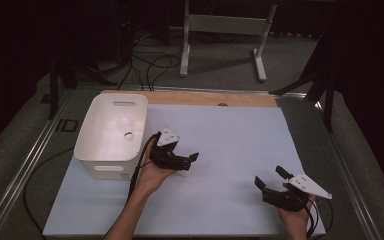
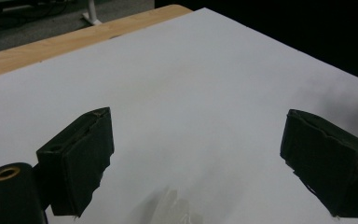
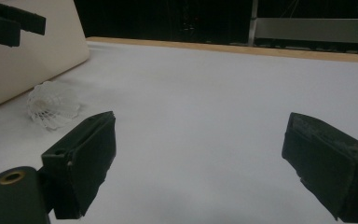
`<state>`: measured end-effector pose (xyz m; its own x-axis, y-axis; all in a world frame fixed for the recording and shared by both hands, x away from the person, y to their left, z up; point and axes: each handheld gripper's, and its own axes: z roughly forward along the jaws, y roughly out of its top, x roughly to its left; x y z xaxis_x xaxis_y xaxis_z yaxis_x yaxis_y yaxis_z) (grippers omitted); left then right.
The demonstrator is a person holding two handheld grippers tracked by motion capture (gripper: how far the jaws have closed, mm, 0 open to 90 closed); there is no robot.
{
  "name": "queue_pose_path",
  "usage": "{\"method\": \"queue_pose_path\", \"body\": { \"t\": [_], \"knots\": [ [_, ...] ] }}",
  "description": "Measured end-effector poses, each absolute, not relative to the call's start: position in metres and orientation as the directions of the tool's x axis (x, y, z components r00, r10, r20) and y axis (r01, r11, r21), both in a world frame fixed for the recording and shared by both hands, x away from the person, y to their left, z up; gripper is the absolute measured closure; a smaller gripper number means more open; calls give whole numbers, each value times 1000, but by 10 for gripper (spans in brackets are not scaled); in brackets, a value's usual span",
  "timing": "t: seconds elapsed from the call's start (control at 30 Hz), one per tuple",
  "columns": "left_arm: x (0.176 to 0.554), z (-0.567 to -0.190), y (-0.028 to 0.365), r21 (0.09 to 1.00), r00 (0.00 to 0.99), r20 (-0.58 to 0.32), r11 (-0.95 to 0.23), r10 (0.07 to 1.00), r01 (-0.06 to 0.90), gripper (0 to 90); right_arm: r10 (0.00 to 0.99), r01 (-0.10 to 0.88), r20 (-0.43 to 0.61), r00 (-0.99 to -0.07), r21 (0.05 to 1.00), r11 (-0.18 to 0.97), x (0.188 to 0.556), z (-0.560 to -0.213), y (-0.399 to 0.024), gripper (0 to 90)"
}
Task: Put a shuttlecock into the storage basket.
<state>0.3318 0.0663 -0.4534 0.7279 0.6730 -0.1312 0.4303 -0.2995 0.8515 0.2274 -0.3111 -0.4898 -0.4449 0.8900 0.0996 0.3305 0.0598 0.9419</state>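
Jaws of left gripper [image 1: 185, 165] spread wide above shuttlecock [image 3: 52, 106], grasping nothing

The left gripper [image 2: 196, 163] is seen with jaws spread wide above a white sheet [image 2: 205, 93]; a faint white object [image 2: 170, 207], too blurred to identify, lies below between them.

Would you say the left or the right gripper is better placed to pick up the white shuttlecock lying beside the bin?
Left. The left gripper hangs open right above the shuttlecock, next to the white bin. The right gripper, also open, sits far across the white mat.
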Motion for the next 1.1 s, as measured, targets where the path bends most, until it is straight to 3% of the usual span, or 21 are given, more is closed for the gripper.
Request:
{"method": "queue_pose_path", "body": {
  "t": [1.1],
  "knots": [
    [334, -489, 64, 782, 702, -147, -352, 697, 514, 94, 888, 330, 100, -448, 942, 60, 228, -490, -310, 99]
  ]
}}
